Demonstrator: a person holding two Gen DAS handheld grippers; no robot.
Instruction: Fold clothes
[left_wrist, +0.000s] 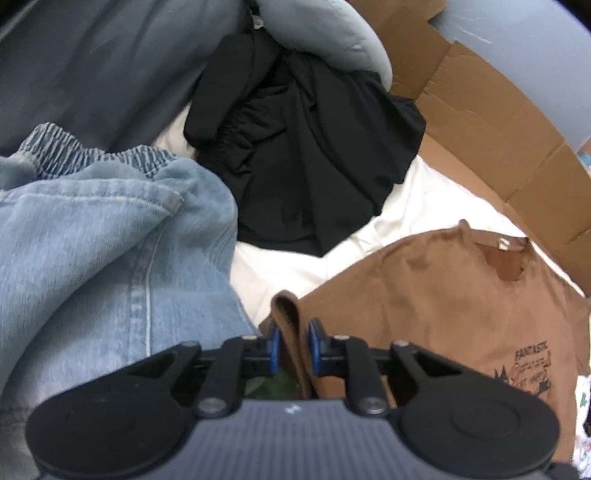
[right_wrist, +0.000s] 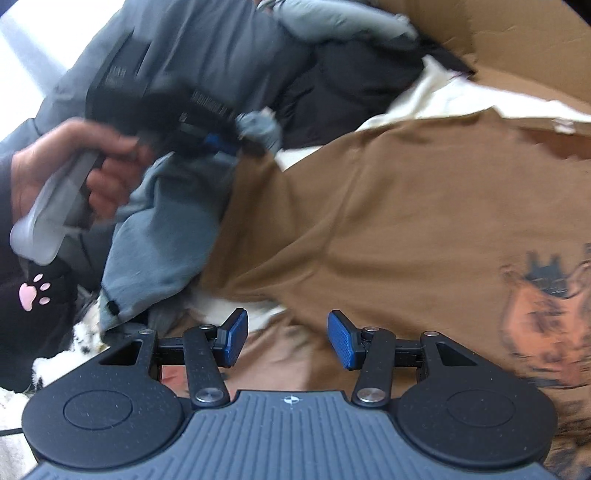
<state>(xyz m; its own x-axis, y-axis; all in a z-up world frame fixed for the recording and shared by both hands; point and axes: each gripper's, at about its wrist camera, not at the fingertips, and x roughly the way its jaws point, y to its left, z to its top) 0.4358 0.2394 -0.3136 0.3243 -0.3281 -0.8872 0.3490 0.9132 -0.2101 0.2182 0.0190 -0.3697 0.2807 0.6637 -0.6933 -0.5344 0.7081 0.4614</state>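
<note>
The left gripper (left_wrist: 293, 347) pinches a folded edge of the brown T-shirt (left_wrist: 443, 306) between its blue pads. The right gripper (right_wrist: 288, 341) hangs wide apart over the same shirt, gripping nothing. The shirt lies on a white sheet (left_wrist: 295, 266), beside light-blue jeans (left_wrist: 92, 240), a black garment (left_wrist: 306, 155) and cardboard (left_wrist: 498, 122).
</note>
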